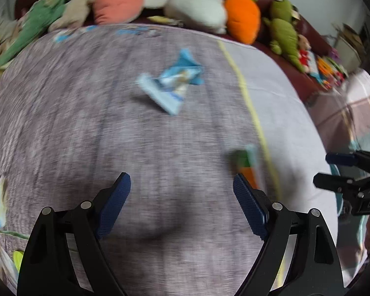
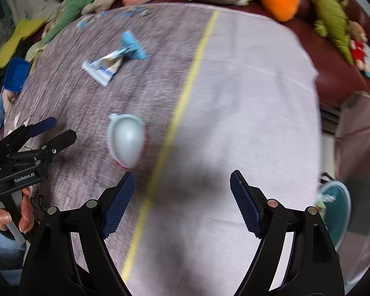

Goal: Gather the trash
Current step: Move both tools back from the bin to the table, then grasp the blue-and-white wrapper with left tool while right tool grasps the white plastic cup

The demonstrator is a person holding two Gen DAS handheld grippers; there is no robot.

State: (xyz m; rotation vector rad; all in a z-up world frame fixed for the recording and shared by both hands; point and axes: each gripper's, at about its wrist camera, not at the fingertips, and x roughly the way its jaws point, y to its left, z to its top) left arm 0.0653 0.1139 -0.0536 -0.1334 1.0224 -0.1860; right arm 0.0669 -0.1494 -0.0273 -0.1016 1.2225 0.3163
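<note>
I am hovering my left gripper [image 1: 181, 192] and right gripper [image 2: 182, 188], both spread and empty, over the grey-and-white bedspread [image 2: 246, 98]. A crumpled blue-and-white foil wrapper [image 1: 174, 83] and a pale egg-shaped plastic cup [image 2: 127, 140] are lying ahead.

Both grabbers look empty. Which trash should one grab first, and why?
Probably lower the right gripper a bit to its left, onto the pale cup. Its jaws are open and empty, and the cup lies just ahead of its left finger, nearer than the blue wrapper.
</note>
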